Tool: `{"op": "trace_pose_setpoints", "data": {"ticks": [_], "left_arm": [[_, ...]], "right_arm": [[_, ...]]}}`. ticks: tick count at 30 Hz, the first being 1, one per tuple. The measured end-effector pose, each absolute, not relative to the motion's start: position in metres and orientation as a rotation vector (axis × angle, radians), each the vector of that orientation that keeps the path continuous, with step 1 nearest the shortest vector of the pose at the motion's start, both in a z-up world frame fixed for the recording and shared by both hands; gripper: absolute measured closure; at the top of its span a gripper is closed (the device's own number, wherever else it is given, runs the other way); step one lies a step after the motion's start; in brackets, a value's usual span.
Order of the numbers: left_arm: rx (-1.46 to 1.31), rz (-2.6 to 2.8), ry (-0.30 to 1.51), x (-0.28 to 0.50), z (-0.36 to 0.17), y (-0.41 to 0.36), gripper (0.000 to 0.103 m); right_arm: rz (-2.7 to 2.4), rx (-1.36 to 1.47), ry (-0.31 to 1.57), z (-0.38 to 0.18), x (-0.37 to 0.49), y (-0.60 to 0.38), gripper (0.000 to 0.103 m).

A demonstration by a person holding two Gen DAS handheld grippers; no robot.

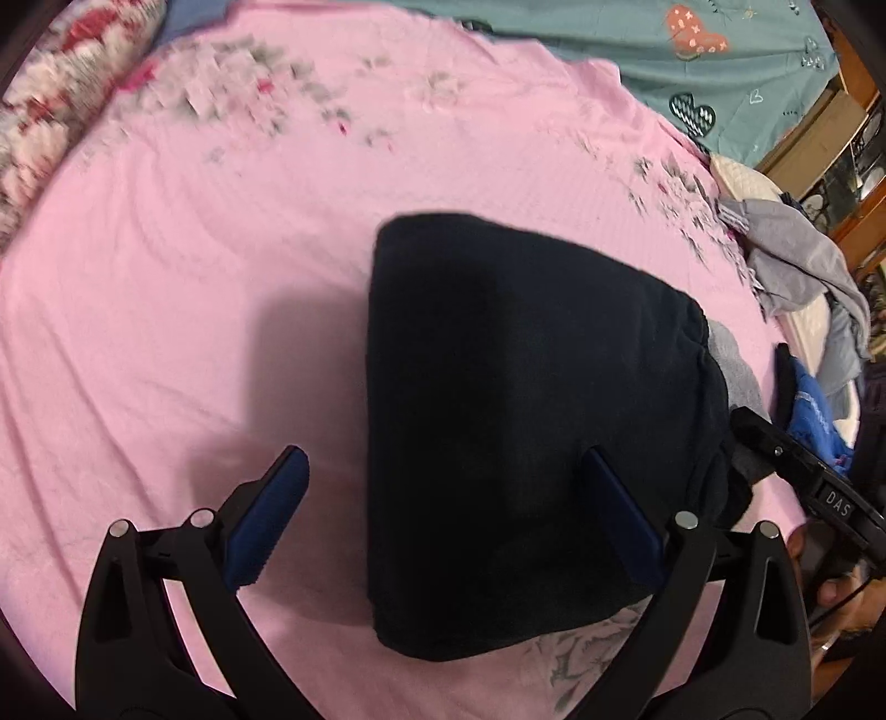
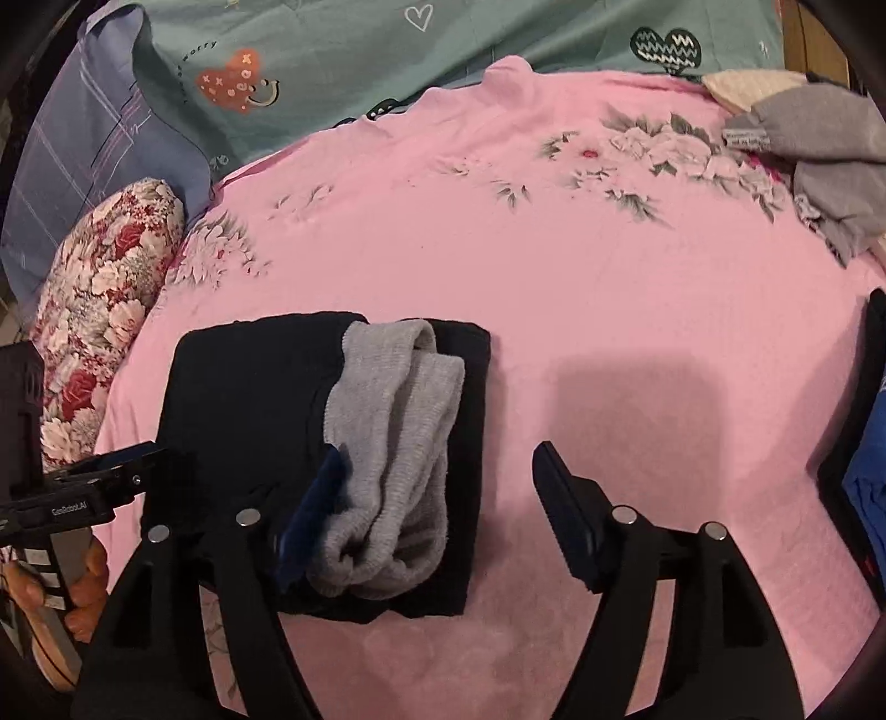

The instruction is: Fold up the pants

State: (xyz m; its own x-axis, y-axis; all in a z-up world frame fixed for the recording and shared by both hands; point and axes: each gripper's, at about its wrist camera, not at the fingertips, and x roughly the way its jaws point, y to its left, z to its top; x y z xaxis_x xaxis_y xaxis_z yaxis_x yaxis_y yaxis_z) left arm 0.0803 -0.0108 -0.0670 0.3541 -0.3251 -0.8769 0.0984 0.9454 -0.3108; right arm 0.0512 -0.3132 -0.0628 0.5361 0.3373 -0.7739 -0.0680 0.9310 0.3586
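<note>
Black pants point(image 1: 515, 421) lie folded into a compact bundle on the pink blanket point(image 1: 166, 332). In the right wrist view the pants point(image 2: 243, 410) show a grey lining point(image 2: 393, 437) turned out along their right side. My left gripper point(image 1: 443, 471) is open just above the bundle's near part, holding nothing. My right gripper point(image 2: 437, 465) is open, its left finger beside the grey lining, its right finger over bare blanket point(image 2: 637, 332). The left gripper's body point(image 2: 99, 487) shows at the left edge of the right wrist view.
A floral bolster point(image 2: 99, 332) lies left of the pants. A grey garment point(image 2: 830, 155) is heaped at the far right. A teal sheet point(image 2: 443, 50) borders the back. Blue and black clothing point(image 2: 864, 459) sits at the right edge. Furniture point(image 1: 830, 144) stands beyond the bed.
</note>
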Motion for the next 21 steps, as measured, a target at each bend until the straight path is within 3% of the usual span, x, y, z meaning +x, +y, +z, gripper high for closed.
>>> {"op": "trace_pose_setpoints", "data": {"ticks": [5,7,8,10,11,12,13,14,15,21], "left_arm": [[-0.251,-0.360,1.255,0.099,-0.079,-0.017,0.005],[-0.220,-0.408,1.270,0.102,-0.078,-0.028,0.023],[-0.192,-0.412,1.267,0.102,-0.077,-0.034,0.027],[-0.144,-0.426,1.259,0.102,-0.075,-0.043,0.052],[-0.120,-0.425,1.248,0.101,-0.072,-0.047,0.055],[-0.108,-0.423,1.237,0.100,-0.069,-0.048,0.063],[-0.093,-0.424,1.220,0.097,-0.064,-0.051,0.068],[-0.079,-0.423,1.202,0.093,-0.059,-0.052,0.069],[-0.076,-0.426,1.188,0.092,-0.053,-0.053,0.071],[-0.063,-0.408,0.947,0.097,0.021,-0.037,0.072]], "right_arm": [[0.374,0.455,1.043,-0.073,0.064,-0.315,0.030],[0.408,0.487,1.081,-0.080,0.072,-0.309,0.028],[0.423,0.476,1.087,-0.082,0.075,-0.305,0.020],[0.413,0.390,1.095,-0.082,0.078,-0.290,0.020],[0.415,0.354,1.095,-0.080,0.078,-0.282,0.024],[0.420,0.342,1.097,-0.079,0.079,-0.276,0.039],[0.406,0.321,1.100,-0.077,0.078,-0.272,0.043],[0.396,0.299,1.095,-0.074,0.077,-0.269,0.056],[0.401,0.289,1.083,-0.068,0.075,-0.269,0.062],[0.448,0.178,0.860,0.005,0.072,-0.250,0.066]]}}
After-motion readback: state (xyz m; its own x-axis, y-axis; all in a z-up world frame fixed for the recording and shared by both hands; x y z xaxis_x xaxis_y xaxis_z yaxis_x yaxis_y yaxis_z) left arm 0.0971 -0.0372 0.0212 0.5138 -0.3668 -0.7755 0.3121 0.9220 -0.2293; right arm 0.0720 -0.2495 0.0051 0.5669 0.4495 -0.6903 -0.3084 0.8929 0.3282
